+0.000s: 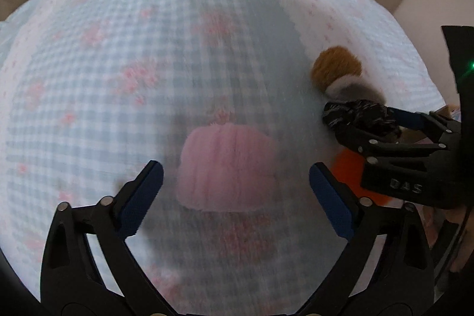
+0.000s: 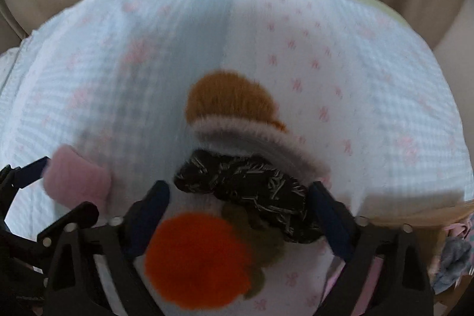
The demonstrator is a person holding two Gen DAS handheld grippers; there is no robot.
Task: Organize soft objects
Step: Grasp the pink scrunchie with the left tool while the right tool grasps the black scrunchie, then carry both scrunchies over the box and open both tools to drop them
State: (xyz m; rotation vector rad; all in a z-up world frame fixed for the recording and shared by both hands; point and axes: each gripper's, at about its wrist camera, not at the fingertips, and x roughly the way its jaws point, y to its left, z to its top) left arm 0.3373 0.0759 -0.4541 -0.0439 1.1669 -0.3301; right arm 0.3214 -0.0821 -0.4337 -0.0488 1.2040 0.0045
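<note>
orange pompom (image 2: 195, 259) blurred beside black speckled scrunchie (image 2: 251, 191)

All soft objects lie on the bedspread (image 2: 370, 96). Landmark: scrunchie (image 2: 251, 185), between the fingers of the right hand-held gripper (image 2: 240, 215). Ring-shaped fuzzy band (image 2: 254, 138) touching it just behind; round plush tuft (image 2: 228, 96) behind that band. Plush ball (image 2: 195, 259) just in front of scrunchie, toward the camera. Fuzzy roll (image 2: 77, 182) well to its left, between the open fingers of the left hand-held gripper (image 1: 235, 182)
</note>
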